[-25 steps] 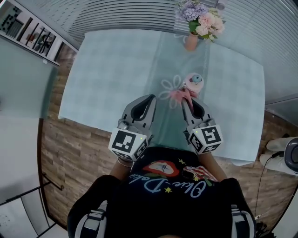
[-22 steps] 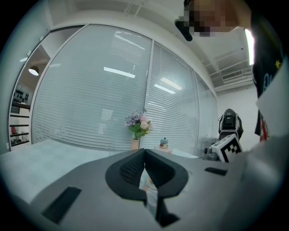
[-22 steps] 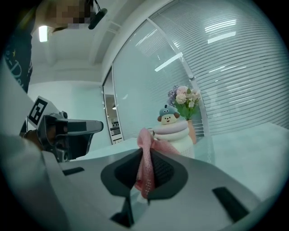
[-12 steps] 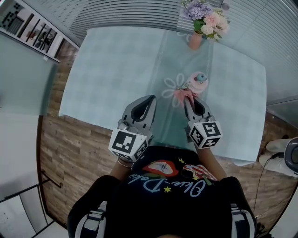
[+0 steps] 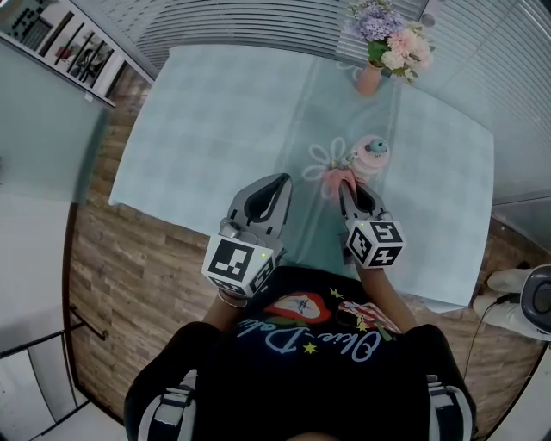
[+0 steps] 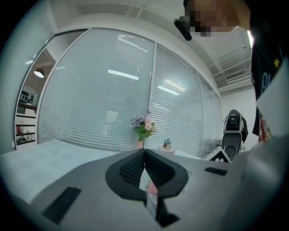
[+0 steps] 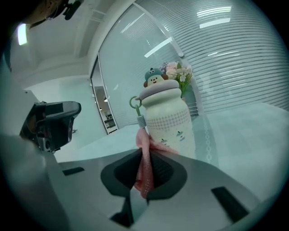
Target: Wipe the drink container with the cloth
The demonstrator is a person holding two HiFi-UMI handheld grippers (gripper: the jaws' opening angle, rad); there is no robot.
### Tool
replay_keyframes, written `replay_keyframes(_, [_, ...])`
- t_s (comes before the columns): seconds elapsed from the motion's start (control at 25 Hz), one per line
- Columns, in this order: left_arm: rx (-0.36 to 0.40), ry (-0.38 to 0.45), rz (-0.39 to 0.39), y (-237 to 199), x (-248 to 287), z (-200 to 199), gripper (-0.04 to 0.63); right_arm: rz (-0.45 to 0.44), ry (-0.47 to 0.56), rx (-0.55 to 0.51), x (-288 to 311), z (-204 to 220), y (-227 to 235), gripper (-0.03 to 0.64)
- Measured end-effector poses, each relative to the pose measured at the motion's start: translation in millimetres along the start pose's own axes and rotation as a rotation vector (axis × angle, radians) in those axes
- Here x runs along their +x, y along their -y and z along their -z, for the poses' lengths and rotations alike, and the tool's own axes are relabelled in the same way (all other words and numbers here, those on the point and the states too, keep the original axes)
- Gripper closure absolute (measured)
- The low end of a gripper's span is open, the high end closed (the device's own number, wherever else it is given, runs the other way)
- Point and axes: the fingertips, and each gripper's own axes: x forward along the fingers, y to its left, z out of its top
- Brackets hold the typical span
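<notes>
While the drink container (image 7: 167,117) stands upright on the table (image 5: 207,129) just ahead of the right gripper (image 5: 348,186), that gripper's jaws are clamped on the pink cloth (image 7: 144,167), whose upper end lies against the container's lower side. Beside it, the left gripper (image 5: 277,183) hangs above the table with jaws pressed together on nothing, and a flower vase (image 5: 370,77) stands well beyond the container

A vase of pink and purple flowers (image 5: 385,45) stands on the desk (image 5: 215,112), far ahead of the right gripper (image 5: 346,184). Brown wooden floor (image 5: 129,267) lies left of the left gripper (image 5: 281,180). White blinds (image 5: 258,21) hang behind the desk.
</notes>
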Motion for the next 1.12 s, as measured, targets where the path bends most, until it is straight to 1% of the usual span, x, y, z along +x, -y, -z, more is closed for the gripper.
replay_keyframes(0.4, [-0.016, 0.02, -0.051, -6.3, -10.0, -0.5, 0.592, 0.011, -0.111, 0.025, 10.5, 23.6, 7.4, 0.592])
replay_keyframes(0.72, [-0.023, 0.029, -0.072, -6.5, -16.2, -1.2, 0.592, 0.007, -0.131, 0.017, 11.9, 26.3, 6.3, 0.592])
replay_keyframes(0.84, [-0.022, 0.027, -0.069, -4.3, -15.4, -0.7, 0.592, -0.017, -0.127, -0.028, 8.5, 24.0, 0.2, 0.592])
replay_keyframes(1.04, [-0.016, 0.022, -0.054, 1.9, -9.1, -1.6, 0.592, -0.14, -0.094, -0.157, -11.4, 8.0, -31.9, 0.592])
replay_keyframes(1.12, [-0.012, 0.021, -0.043, 5.2, -5.0, -2.5, 0.592, -0.171, -0.067, -0.207, -22.0, -2.2, -40.9, 0.592])
